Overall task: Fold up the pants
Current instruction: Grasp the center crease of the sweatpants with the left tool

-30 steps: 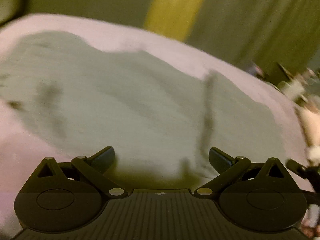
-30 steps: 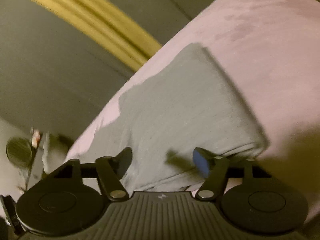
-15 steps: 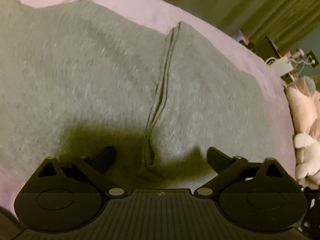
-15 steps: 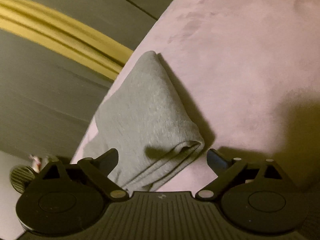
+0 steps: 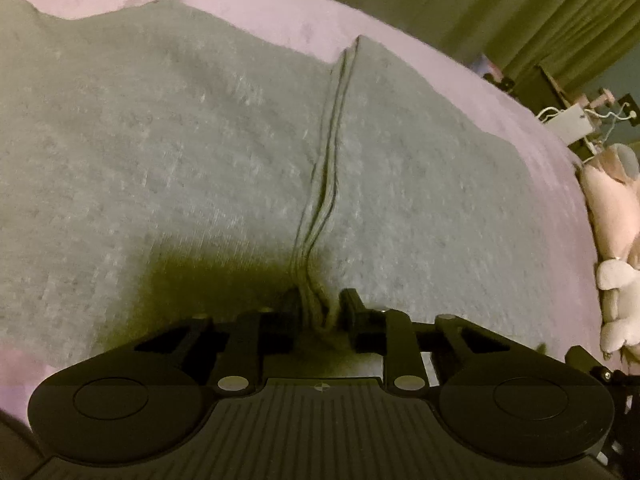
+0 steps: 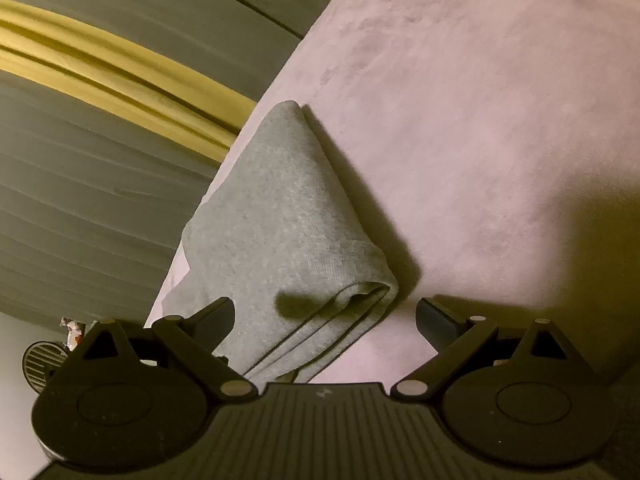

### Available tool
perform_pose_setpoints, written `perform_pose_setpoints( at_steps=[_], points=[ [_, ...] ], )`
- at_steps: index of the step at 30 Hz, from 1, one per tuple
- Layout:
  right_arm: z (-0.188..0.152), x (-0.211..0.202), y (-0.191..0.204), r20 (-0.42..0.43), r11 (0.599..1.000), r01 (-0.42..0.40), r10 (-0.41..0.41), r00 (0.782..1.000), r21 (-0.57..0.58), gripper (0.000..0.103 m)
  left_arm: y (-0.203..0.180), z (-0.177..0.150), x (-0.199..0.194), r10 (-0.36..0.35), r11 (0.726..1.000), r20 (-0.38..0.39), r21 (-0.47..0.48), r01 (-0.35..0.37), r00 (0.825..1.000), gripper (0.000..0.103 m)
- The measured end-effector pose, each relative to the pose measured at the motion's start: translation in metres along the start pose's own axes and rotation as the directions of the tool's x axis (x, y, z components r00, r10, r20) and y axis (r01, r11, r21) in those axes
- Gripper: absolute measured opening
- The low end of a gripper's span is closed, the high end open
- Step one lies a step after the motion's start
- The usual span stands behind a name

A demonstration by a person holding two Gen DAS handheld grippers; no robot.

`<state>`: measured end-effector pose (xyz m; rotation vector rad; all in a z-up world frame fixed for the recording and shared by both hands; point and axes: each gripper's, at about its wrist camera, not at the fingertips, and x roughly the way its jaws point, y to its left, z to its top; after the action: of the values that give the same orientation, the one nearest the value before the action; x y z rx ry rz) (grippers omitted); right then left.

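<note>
A: Where are the grey knit pants (image 5: 168, 168)?
B: Spread on the pink plush blanket (image 6: 480, 100) — the left gripper (image 5: 318, 312) is closing, pinching their layered edge.
A: The right gripper (image 6: 324, 316)?
B: Wide open, straddling the folded corner — gripping nothing

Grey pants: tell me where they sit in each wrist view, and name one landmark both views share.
Left wrist: the grey pants fill most of the picture; the left gripper is closing on their ridge of stacked edges.
Right wrist: the folded end lies centre-left, between the open right gripper fingers.
Shared landmark: the pink bedcover beneath.
</note>
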<state>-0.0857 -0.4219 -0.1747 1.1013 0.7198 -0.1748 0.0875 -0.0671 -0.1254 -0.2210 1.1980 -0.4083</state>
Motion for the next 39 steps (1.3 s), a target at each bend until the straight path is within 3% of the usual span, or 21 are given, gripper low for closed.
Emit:
perform_pose_setpoints(
  at_steps=[7,13,15,17,19,20,22,27,32,39],
  points=[
    [-0.002,0.001,0.011,-0.069,0.990,-0.127,0.132,0.989,0.064,0.097,0.000,-0.006,-0.026,-0.029,1.000,0.068,-0.007,0.030,0.997,0.019],
    [0.002,0.006,0.016,-0.049,0.994,-0.088,0.091,0.995,0.071,0.097,0.008,-0.016,-0.063,-0.087,0.993,0.184,-0.061,0.099,0.979,0.017],
    [0.001,0.004,0.017,-0.040,0.995,-0.074,0.077,0.996,0.059,0.097,0.004,-0.024,-0.073,-0.064,0.996,0.216,-0.045,0.075,0.974,0.017],
    [0.002,0.002,0.016,-0.027,0.998,-0.047,0.048,0.999,0.029,0.097,-0.007,-0.036,-0.073,-0.014,0.999,0.232,0.034,0.006,0.973,0.017],
    [0.005,0.002,0.012,-0.024,1.000,-0.020,0.020,1.000,0.020,0.097,-0.014,-0.040,-0.055,0.066,0.990,0.216,0.111,-0.092,0.974,0.017],
    [0.006,0.003,0.010,-0.029,1.000,-0.002,0.003,1.000,0.031,0.097,-0.013,-0.039,-0.043,0.089,0.989,0.182,0.101,-0.109,0.979,0.018],
    [0.007,0.003,0.007,-0.037,0.999,0.002,0.000,0.999,0.048,0.097,-0.002,-0.041,-0.028,0.093,0.994,0.123,0.050,-0.100,0.988,0.018],
    [0.009,-0.005,0.004,-0.021,0.999,0.029,-0.028,0.999,0.022,0.098,-0.015,-0.047,-0.034,0.110,0.985,0.171,0.115,-0.130,0.979,0.018],
    [0.010,-0.010,0.000,-0.021,0.998,0.027,-0.026,0.999,0.049,0.098,-0.008,-0.045,-0.033,0.106,0.988,0.151,0.092,-0.120,0.983,0.018],
    [0.003,-0.026,0.020,0.056,0.989,0.112,-0.107,0.993,-0.101,0.098,-0.009,-0.048,-0.032,0.117,0.989,0.132,0.073,-0.127,0.984,0.018]
  ],
)
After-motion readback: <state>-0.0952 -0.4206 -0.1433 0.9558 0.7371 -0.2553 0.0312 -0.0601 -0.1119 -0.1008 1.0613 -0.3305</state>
